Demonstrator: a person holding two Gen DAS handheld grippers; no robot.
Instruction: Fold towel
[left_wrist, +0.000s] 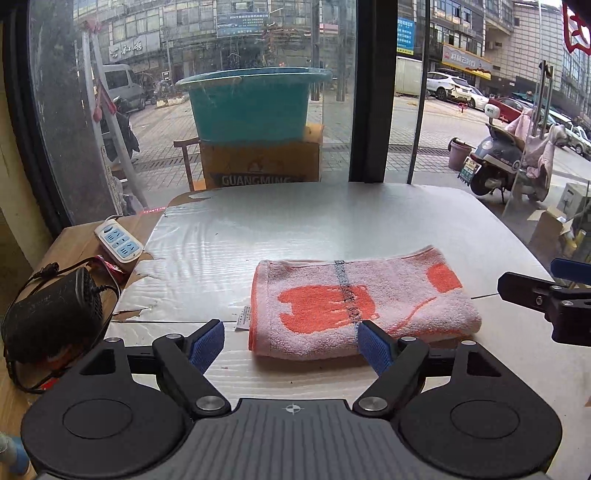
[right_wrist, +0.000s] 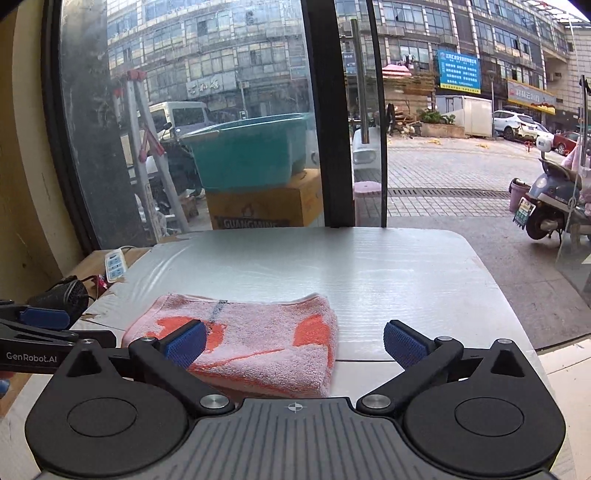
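Black mesh-fronted adapter with cable lies at far left on bare wood; beside it a white and blue power strip. Bench carries a pale, ribbed, slightly glossy covering, torn at its left edge. Left claw released, blue ridged pads wide apart, gripping nothing. Towel, pink terry with orange pattern, folded into a thick oblong, lies on the bench near its front edge; white label protrudes at its left. Right claw released, empty, left pad over the towel. Teal plastic tub on a yellow carton stands behind glass
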